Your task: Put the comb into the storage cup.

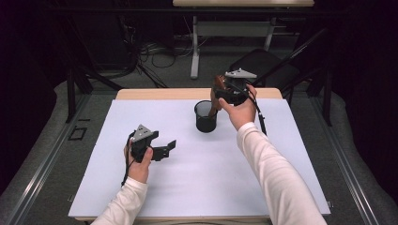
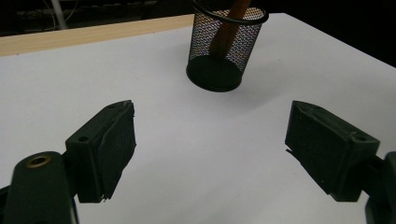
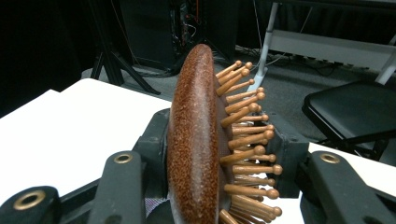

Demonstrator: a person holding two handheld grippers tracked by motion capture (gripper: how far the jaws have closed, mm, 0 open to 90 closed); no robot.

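Hairbrush [image 3: 198, 140] in our right gripper [image 3: 219, 158]: we hold the brown wooden brush by its head, the jaws closed on it, one against its smooth back and the other against the side with the round-tipped wooden pins. Its handle points down into the black mesh cup [image 1: 205, 117], and in the left gripper view we see the handle [image 2: 229, 28] leaning inside the mesh. From above, our right hand [image 1: 240, 112] holds the gripper just over the cup's far-right rim, the sleeve running down to the bottom edge. The cup stands upright on the white sheet [image 1: 197, 178] that covers most of the table [image 1: 141, 93], toward its far middle. Well apart from it, nearer to us and to the left, our left gripper [image 1: 166, 149] hovers low over the sheet with its jaws wide open and nothing between them, aimed toward the cup. Beyond the table we see a black chair [image 1: 263, 63] and cables on the floor.
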